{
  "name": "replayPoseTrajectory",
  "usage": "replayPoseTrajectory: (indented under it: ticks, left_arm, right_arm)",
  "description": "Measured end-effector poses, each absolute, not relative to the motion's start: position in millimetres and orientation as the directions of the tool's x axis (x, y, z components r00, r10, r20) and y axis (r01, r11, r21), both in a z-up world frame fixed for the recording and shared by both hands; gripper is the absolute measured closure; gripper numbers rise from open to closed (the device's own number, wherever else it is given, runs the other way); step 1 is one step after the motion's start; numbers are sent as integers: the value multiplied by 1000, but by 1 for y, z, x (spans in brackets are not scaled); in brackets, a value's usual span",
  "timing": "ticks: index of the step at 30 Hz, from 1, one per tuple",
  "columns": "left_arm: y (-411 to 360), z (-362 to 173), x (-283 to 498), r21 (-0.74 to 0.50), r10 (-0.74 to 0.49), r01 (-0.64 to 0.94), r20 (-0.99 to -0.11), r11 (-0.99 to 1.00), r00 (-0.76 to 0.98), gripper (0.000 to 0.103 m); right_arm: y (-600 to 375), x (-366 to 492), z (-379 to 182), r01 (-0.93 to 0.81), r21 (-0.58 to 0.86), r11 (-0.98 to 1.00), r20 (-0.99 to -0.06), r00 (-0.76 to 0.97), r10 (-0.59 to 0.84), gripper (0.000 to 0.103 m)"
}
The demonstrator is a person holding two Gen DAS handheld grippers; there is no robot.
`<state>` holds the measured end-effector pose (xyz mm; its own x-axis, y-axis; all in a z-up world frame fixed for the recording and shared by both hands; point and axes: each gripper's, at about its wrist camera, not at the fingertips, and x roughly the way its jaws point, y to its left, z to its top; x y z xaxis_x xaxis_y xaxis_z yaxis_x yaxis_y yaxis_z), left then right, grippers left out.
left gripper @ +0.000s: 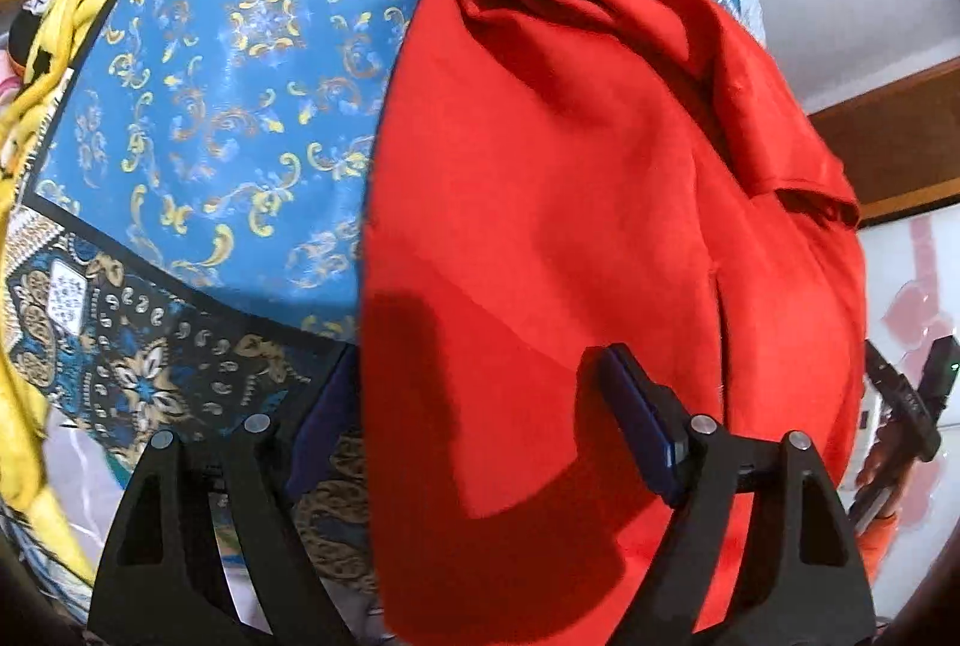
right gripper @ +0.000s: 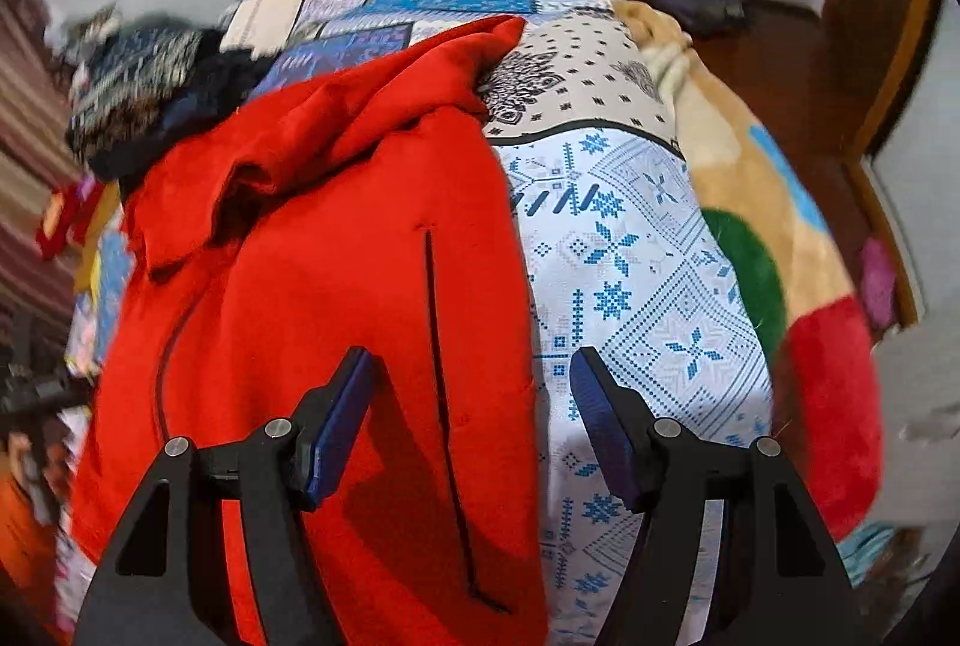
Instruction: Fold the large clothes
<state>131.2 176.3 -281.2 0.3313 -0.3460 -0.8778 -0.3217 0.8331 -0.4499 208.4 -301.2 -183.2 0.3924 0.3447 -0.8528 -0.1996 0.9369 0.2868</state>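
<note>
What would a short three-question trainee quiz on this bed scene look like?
1. True or false: the left gripper is shut on the red jacket.
2. On which edge of the jacket is the right gripper? A. near the bare bedspread B. near the pile of clothes
3. Fill in: a ___ blanket lies bunched at the bed's far side in the left view.

Key: 1 false, both grippers are open. 2 A. 3 yellow.
</note>
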Motion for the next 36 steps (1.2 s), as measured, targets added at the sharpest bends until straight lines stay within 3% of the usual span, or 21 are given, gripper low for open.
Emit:
replayPoseTrajectory:
  ticks: [1,4,6,7,8,9,10,19,23,28,30,36]
  left_arm:
    - [174,-280,131,-459,-354,-316,-872,830,338,32]
    - [162,-272,136,-489,-384,-262,-849,832,362,62]
    - [152,-263,139,-481,-383,-210,-843,851,378,89]
    - [145,-257,141,-452,-358,-184,-849,873,389,95]
    - [140,-251,144,-437,-345,-166,-849,884,399,95]
    - [136,-245,146,-429,-336,-153,-845,890,416,96]
    - [133,-239,150,-424,-329,-145,-841,894,428,96]
    - [145,-167,171,-344,-187,-149,-769,927,611,97]
    - [161,-175,177,-244,-70,-210,-792,947,607,97]
    - [177,-216,192,-197,-43,-263,-867,944,496,93]
    - [177,-234,195,-192,-58,-270,-898,944,436,81]
    - [185,-251,185,-260,-137,-295,-915,919,381,70]
  right_arm:
    - [-301,208,-183,-190,317,929,-841,397,368,37]
    - [-291,204,-182,-216,337,916,-827,397,398,42]
    - [-281,199,-179,-238,310,921,-822,421,385,51]
    - [-275,196,-177,-249,281,927,-821,437,367,61]
    - [-273,194,-174,-261,261,929,-818,452,357,79]
    - [-269,193,-170,-286,254,924,-809,461,365,88]
    - [-269,195,-168,-310,276,910,-799,453,396,90]
    - [-260,217,-123,-335,297,894,-704,556,442,90]
    - [-254,236,-134,-295,263,918,-717,577,391,90]
    - [-256,250,-166,-256,269,929,-775,515,366,89]
    - [-257,249,-169,-267,273,924,-773,512,376,86]
    - [-265,239,-158,-284,258,923,-787,493,372,77]
